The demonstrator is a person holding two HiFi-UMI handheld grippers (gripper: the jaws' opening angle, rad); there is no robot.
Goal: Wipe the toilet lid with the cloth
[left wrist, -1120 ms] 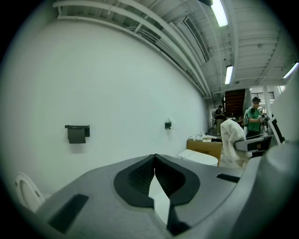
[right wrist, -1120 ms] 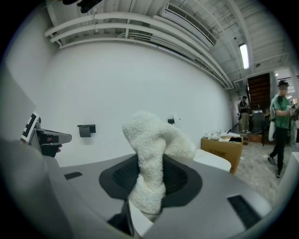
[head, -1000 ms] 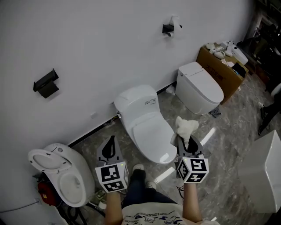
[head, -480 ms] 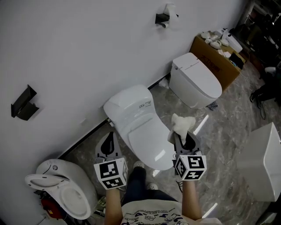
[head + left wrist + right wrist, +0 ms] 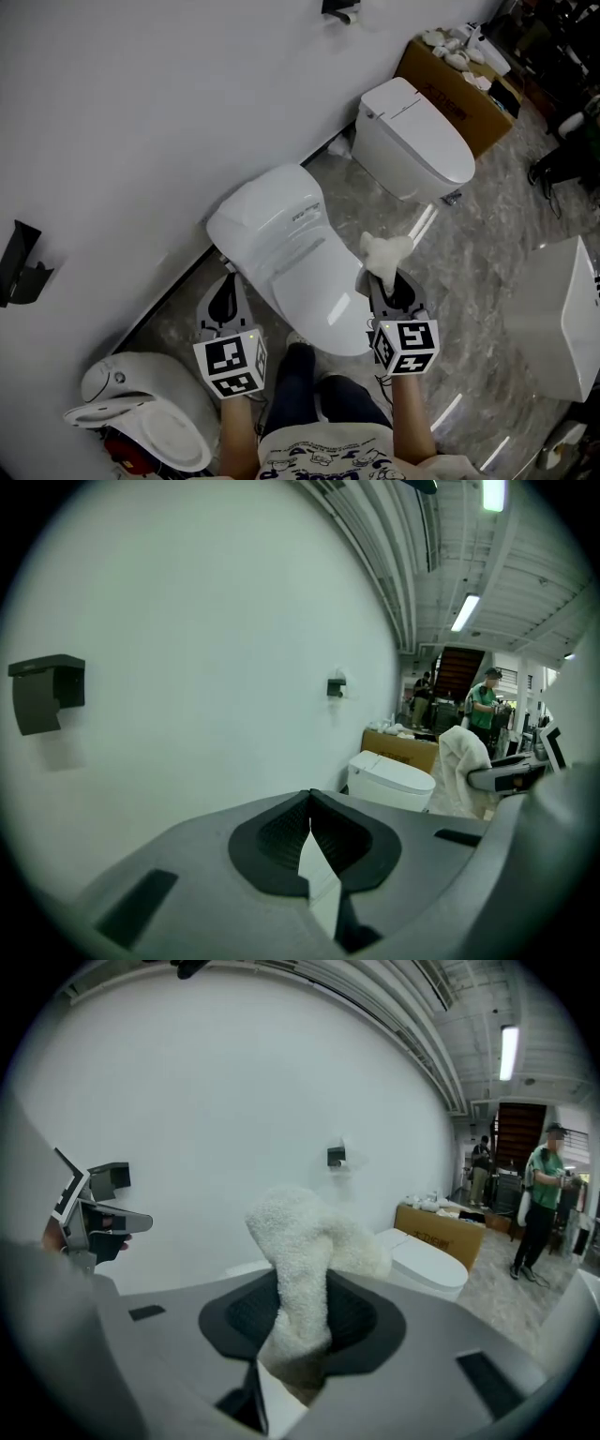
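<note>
Toilet (image 5: 286,239) nearer; cloth (image 5: 386,251) between right fingers (image 5: 370,1321)

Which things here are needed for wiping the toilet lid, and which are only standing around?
For the job: cloth in the right gripper; toilet lid in front.
Not needed: second toilet, cardboard box, open toilet, black wall holder.

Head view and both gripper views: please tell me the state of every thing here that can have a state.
Left gripper: shut, empty.
Right gripper: shut on cloth.
Cloth: bunched, clamped, sticking out past the jaws.
Middle toilet lid: closed.
Right toilet lid: closed.
Left toilet: looks open, partly cut off.
Box: open on top, white things inside.
</note>
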